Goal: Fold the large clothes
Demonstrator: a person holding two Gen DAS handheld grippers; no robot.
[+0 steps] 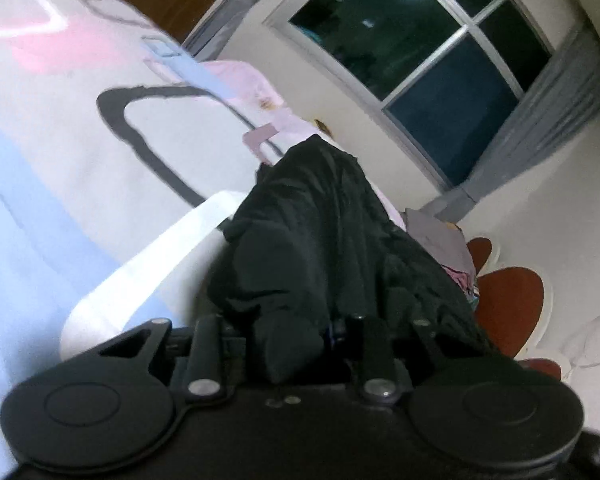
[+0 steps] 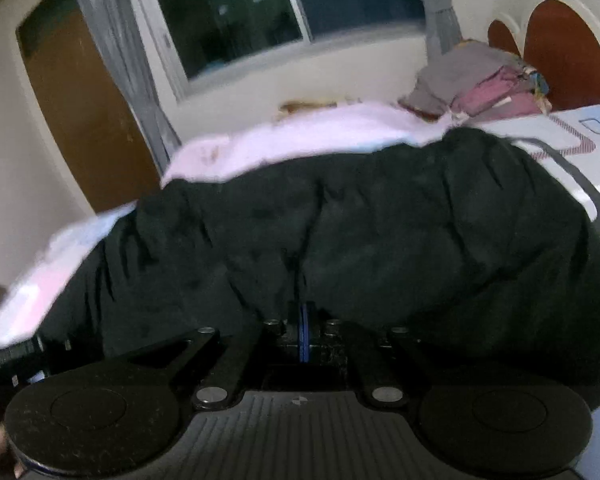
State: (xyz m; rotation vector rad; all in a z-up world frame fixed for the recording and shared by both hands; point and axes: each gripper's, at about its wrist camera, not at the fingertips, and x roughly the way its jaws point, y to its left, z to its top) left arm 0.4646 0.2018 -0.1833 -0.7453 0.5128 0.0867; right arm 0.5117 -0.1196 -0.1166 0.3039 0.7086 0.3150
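1. Black garment [image 2: 360,232] lies bunched across the bed [image 1: 60,140], filling the centre of both frames.
2. Left claw [image 1: 296,340]: narrow, clamped on a fold of the garment.
3. Right claw [image 2: 305,336]: fully closed, pinching the garment's near edge.

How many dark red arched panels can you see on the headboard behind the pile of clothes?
2 in the right wrist view: a narrow dark red panel just behind the pile of clothes, and a wide one to its right. More may be hidden.
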